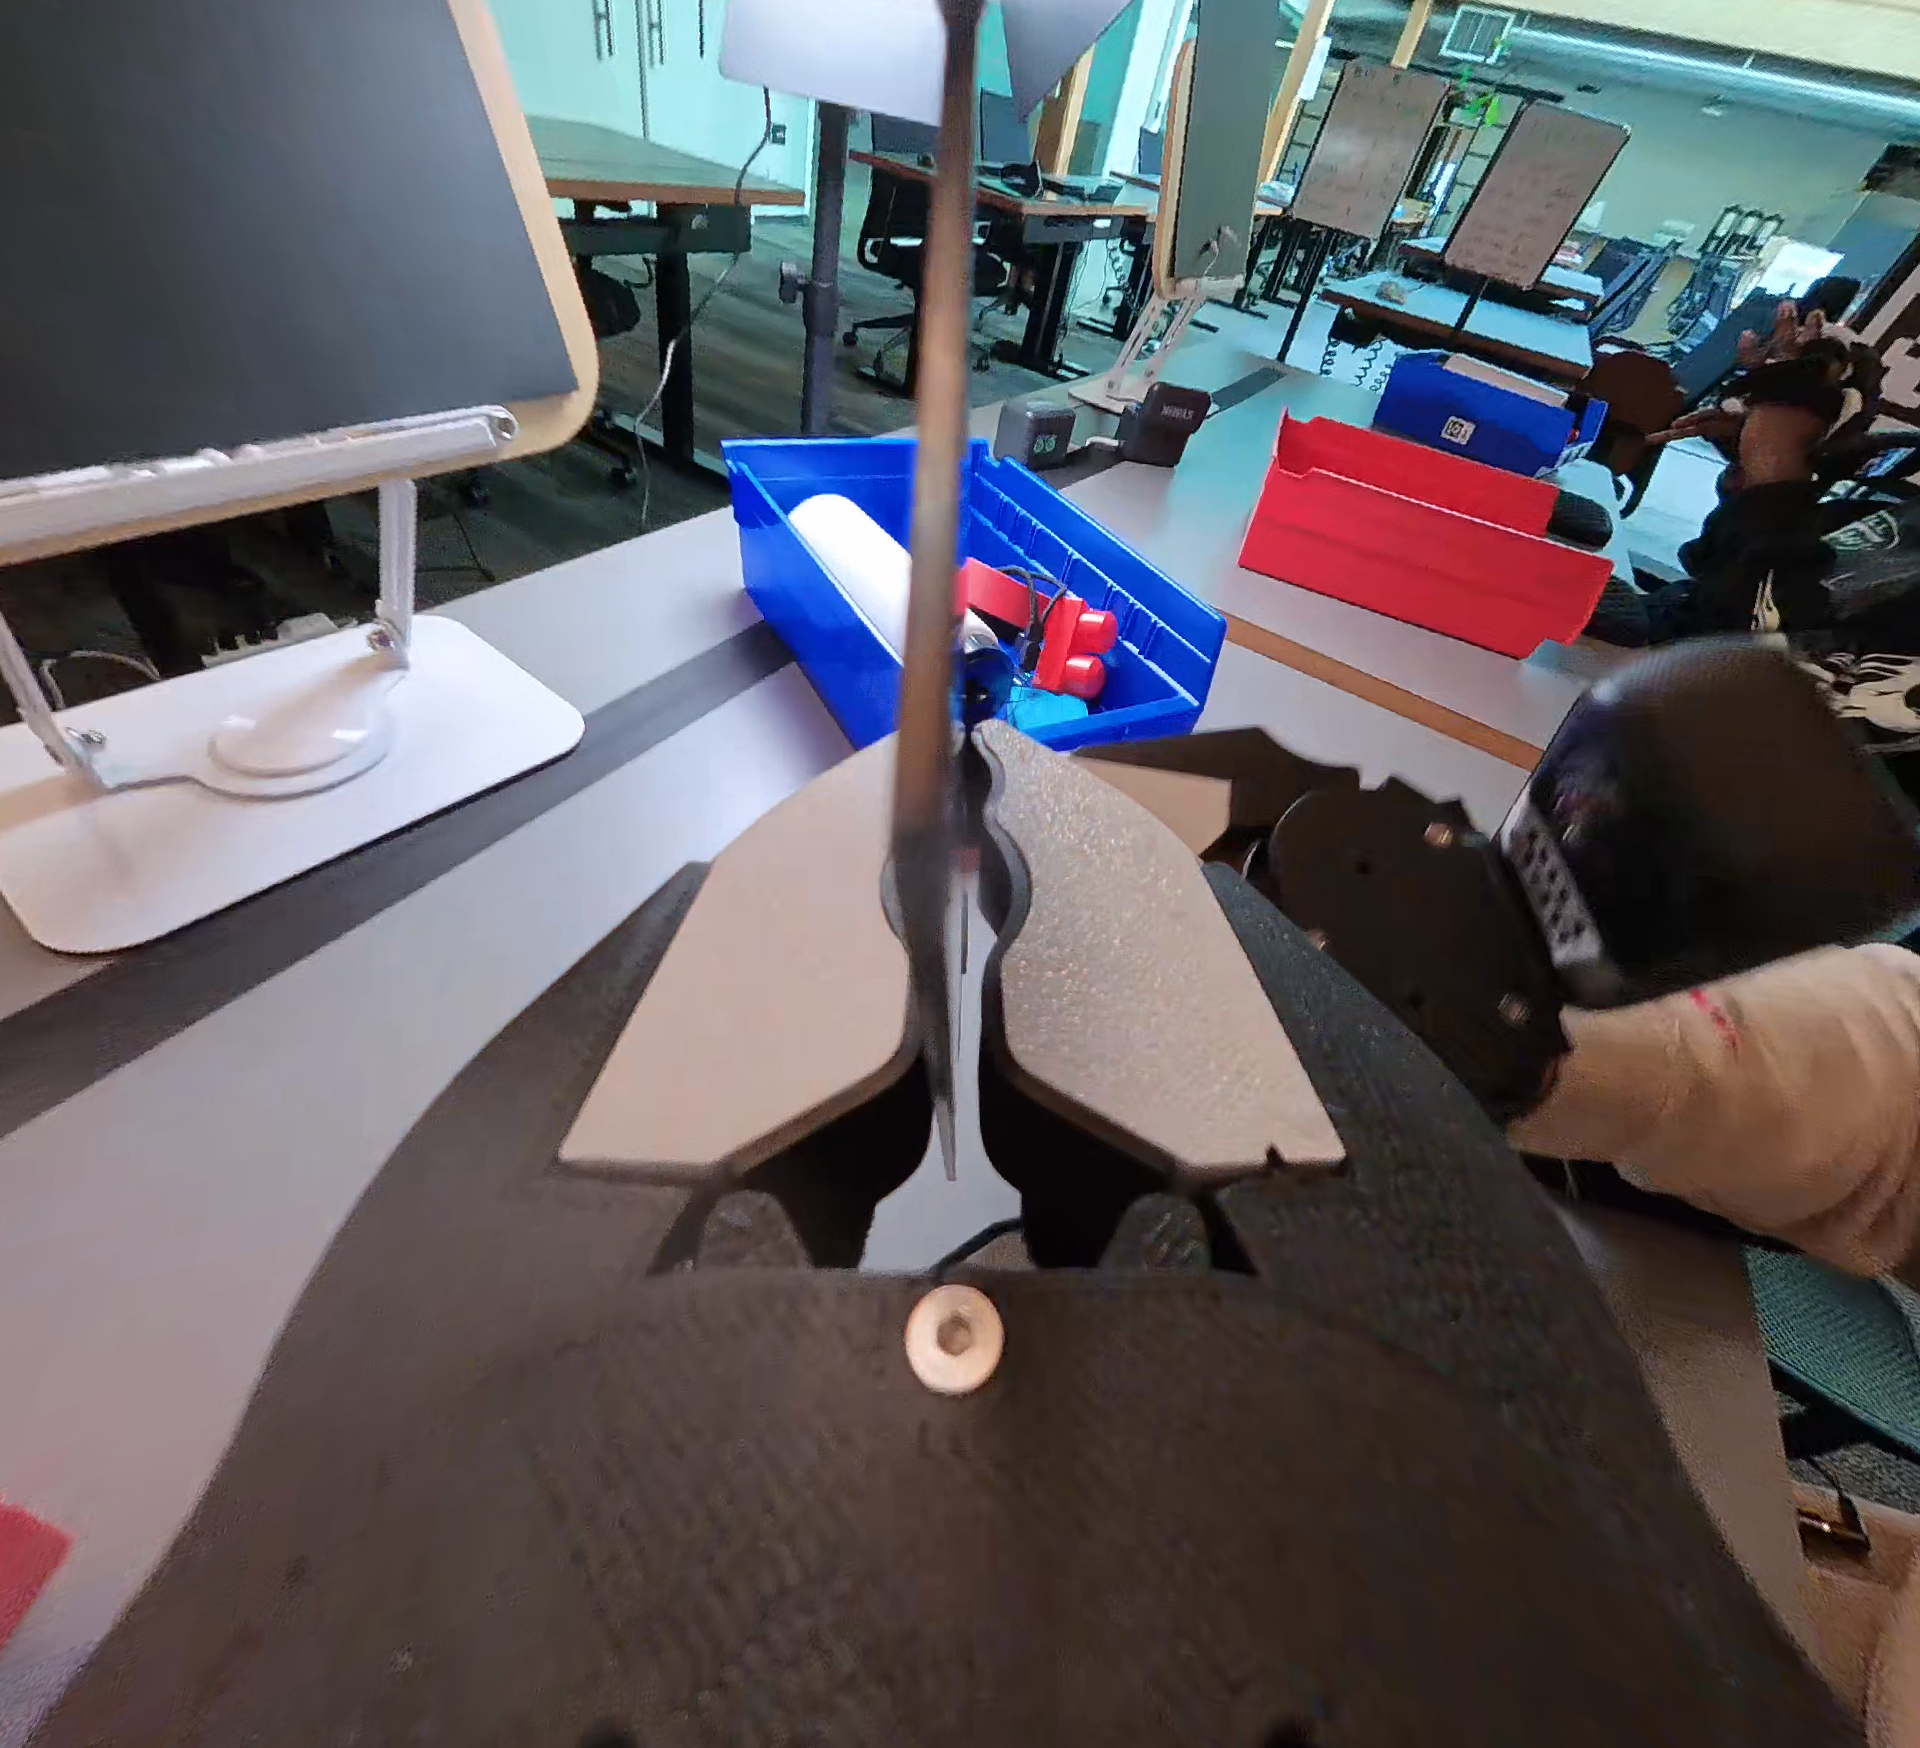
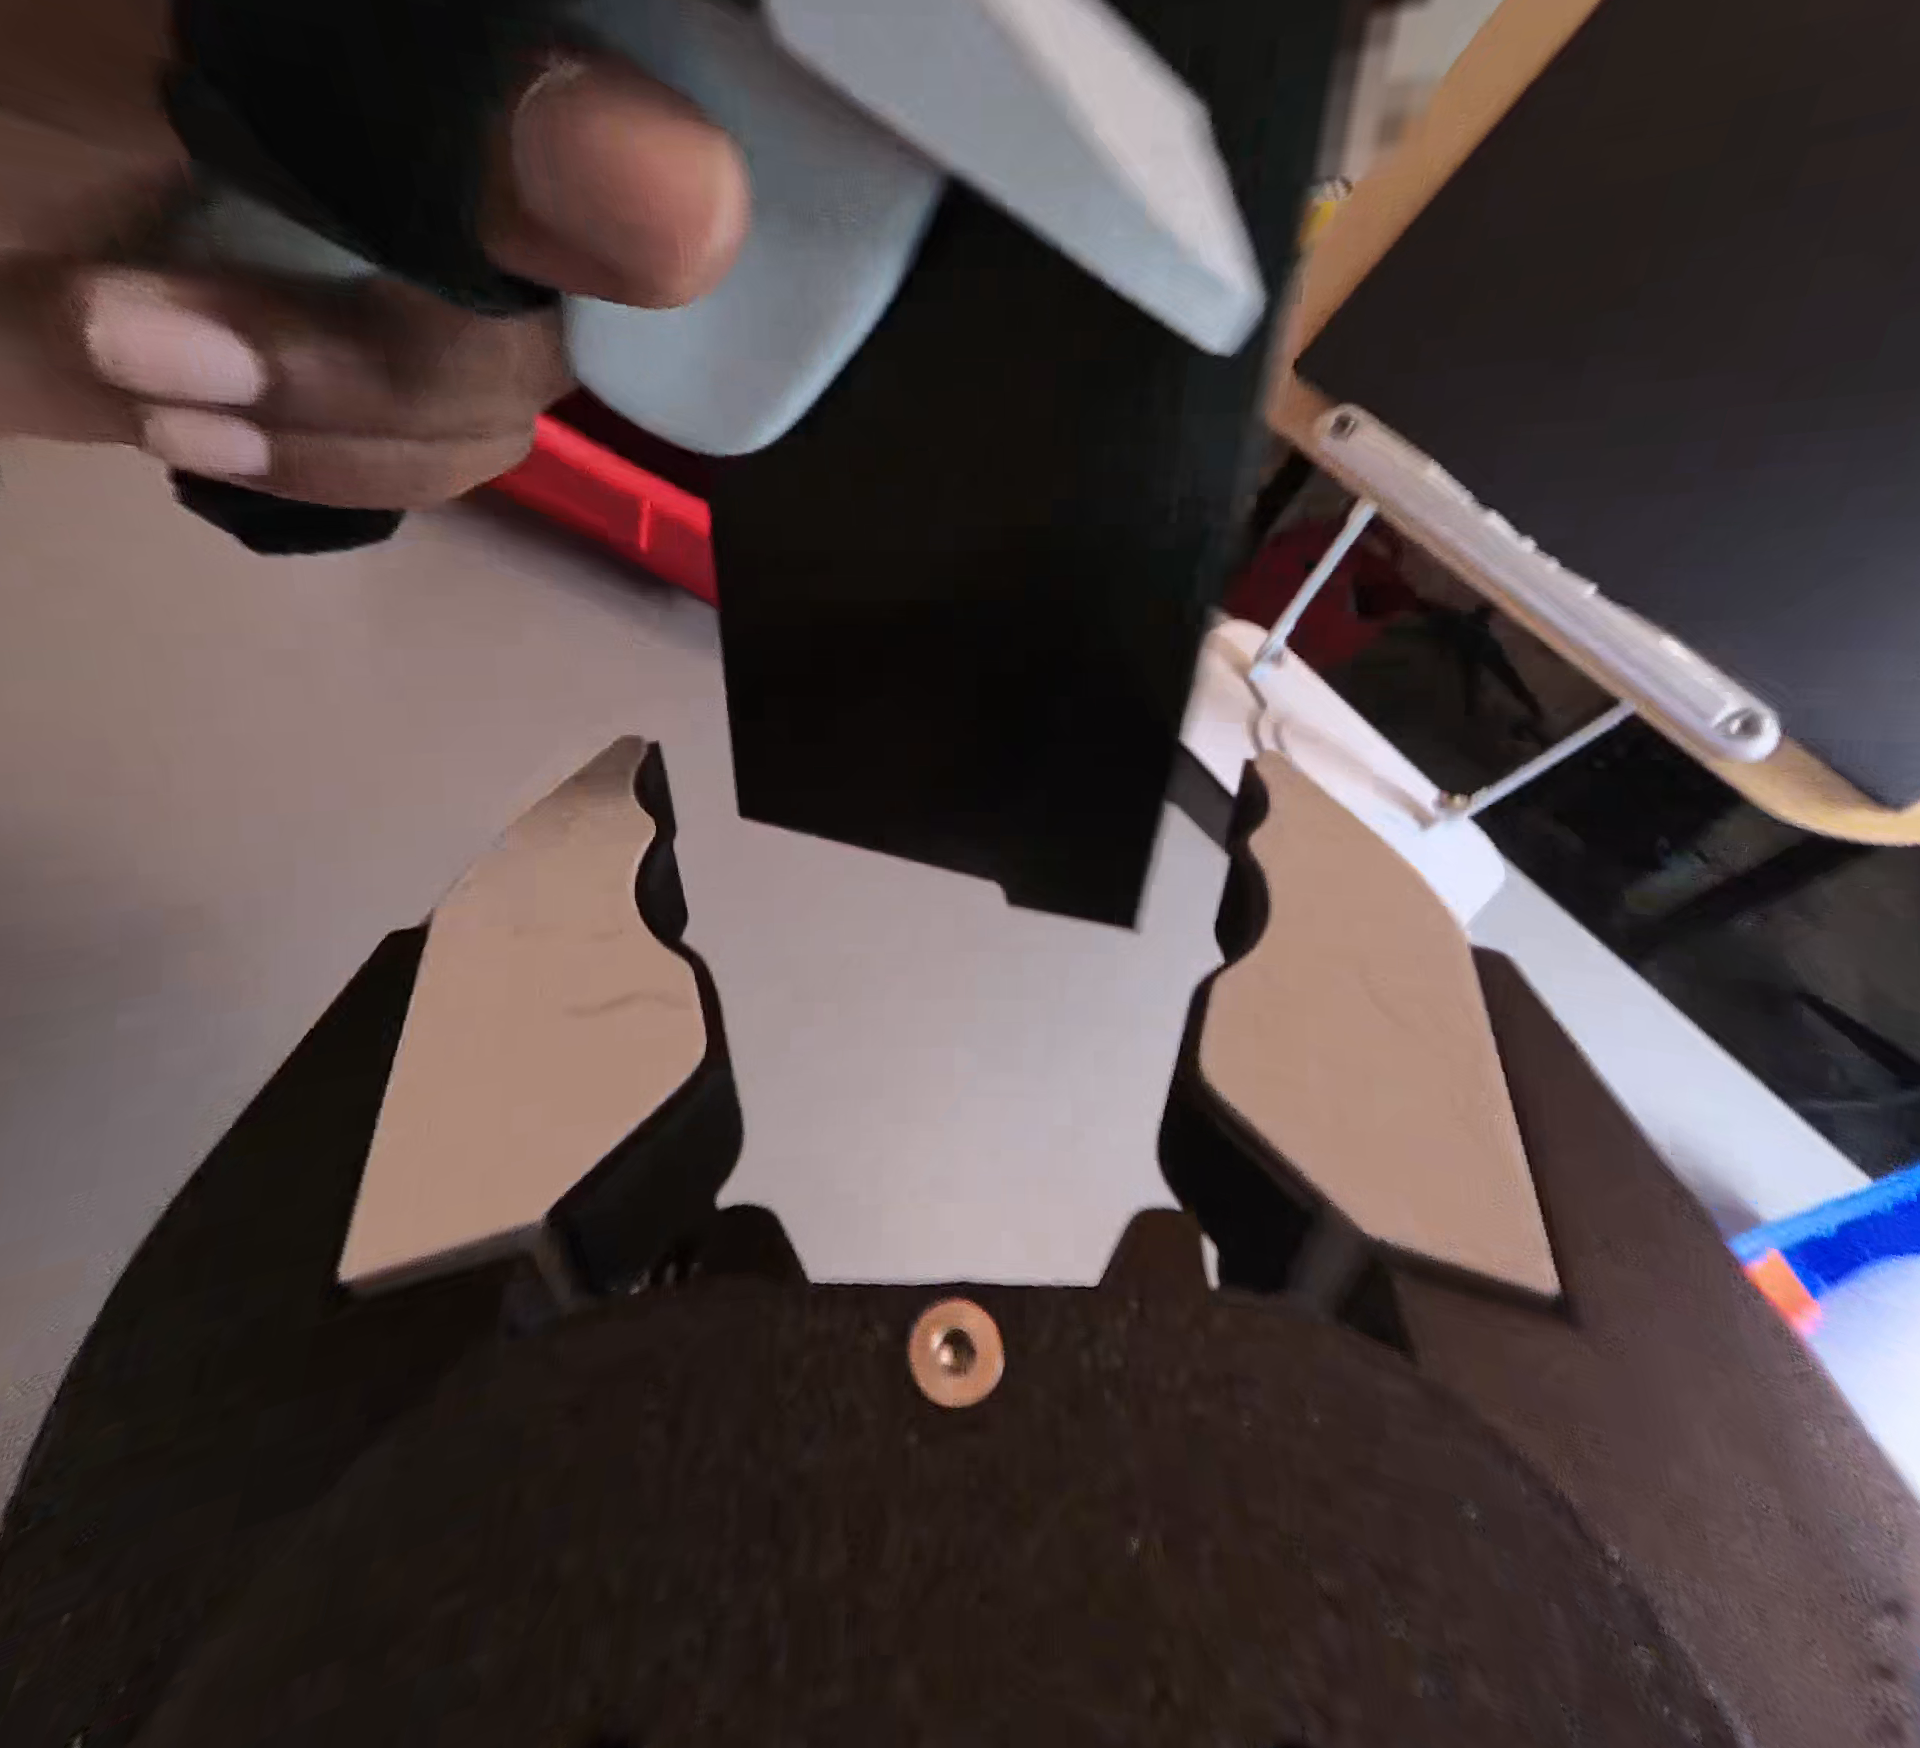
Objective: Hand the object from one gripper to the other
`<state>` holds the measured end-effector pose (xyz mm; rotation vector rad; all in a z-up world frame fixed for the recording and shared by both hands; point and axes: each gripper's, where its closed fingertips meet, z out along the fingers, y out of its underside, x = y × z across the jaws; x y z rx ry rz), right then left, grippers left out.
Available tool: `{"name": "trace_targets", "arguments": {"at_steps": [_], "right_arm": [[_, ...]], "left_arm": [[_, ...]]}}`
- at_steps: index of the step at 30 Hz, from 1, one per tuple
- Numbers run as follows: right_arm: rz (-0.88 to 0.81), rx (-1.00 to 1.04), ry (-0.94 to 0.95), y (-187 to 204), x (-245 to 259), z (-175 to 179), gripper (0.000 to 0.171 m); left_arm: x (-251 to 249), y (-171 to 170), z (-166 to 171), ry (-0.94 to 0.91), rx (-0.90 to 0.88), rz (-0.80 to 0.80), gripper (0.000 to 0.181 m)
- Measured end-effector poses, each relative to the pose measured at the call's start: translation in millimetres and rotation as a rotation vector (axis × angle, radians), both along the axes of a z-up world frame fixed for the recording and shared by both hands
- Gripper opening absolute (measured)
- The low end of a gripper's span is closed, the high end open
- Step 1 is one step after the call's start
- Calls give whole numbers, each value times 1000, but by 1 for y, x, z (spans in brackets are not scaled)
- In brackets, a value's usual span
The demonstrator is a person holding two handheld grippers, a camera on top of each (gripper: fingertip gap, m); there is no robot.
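A thin flat black plate point(image 1: 940, 348) stands upright, edge-on in the left wrist view. My left gripper point(image 1: 966, 753) is shut on its lower part. In the right wrist view the same plate point(image 2: 935, 555) hangs broadside, gripped near its top by the left gripper's pale grey fingers point(image 2: 987, 88), with a hand point(image 2: 312, 316) beside them. My right gripper point(image 2: 945, 758) is open and empty. The plate's lower edge sits between its fingertips without touching either. The right gripper's black body point(image 1: 1662, 815) shows at the right of the left wrist view.
A blue bin point(image 1: 1143, 628) holding a white roll and red parts stands on the grey table point(image 1: 312, 1075). A red bin point(image 1: 1423, 545) is farther right. A dark board on a white stand point(image 1: 260, 742) is at the left. It also shows in the right wrist view point(image 2: 1662, 296). One gripper's finger ends stand about 7 cm off the other's.
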<state>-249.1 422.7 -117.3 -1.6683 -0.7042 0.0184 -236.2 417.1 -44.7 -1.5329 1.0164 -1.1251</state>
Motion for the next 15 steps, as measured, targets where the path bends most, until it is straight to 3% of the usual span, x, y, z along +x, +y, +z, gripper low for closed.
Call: {"name": "trace_targets", "arguments": {"at_steps": [4, 6, 9, 12, 15], "right_arm": [[-75, 4, -43, 9, 5, -20, 89], [-14, -19, -23, 7, 5, -19, 88], [203, -66, 152, -8, -5, -2, 89], [537, -111, 393, -43, -14, 32, 89], [711, -138, 439, -69, -19, 45, 89]], "left_arm": [[12, -7, -11, 57, 18, 28, 3], [14, -13, -8, 62, 47, -15, 17], [7, -40, 14, -17, 77, -231, 57], [-10, -58, 33, -116, 97, -402, 70], [-9, -78, 24, -101, 98, -535, 91]]}}
